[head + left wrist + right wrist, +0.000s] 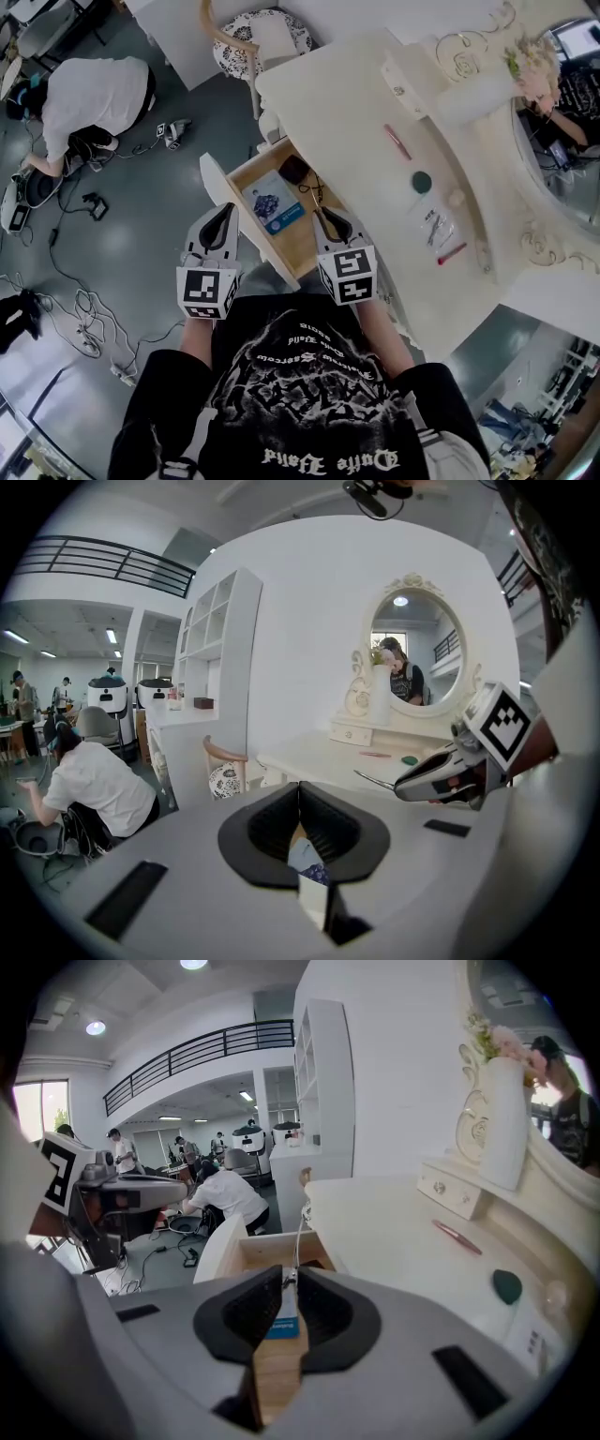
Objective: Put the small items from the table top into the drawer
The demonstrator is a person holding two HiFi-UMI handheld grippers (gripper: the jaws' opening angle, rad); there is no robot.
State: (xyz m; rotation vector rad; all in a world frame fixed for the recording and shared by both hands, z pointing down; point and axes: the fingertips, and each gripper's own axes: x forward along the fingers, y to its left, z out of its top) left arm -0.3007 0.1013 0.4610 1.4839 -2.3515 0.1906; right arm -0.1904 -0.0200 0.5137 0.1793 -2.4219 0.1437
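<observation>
Now right gripper (323,216) pinches a thin metal item (373,778) over drawer (286,249); left gripper (223,214) closed.

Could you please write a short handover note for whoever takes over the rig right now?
Left gripper: jaws together, empty, over the front of the open wooden drawer.
Right gripper: jaws shut on a thin pale stick or cord, over the drawer.
Done: blue-and-white packet and black object lie in the drawer.
Left on the cream table top: pink stick, dark green round item, clear packet, red stick.
</observation>
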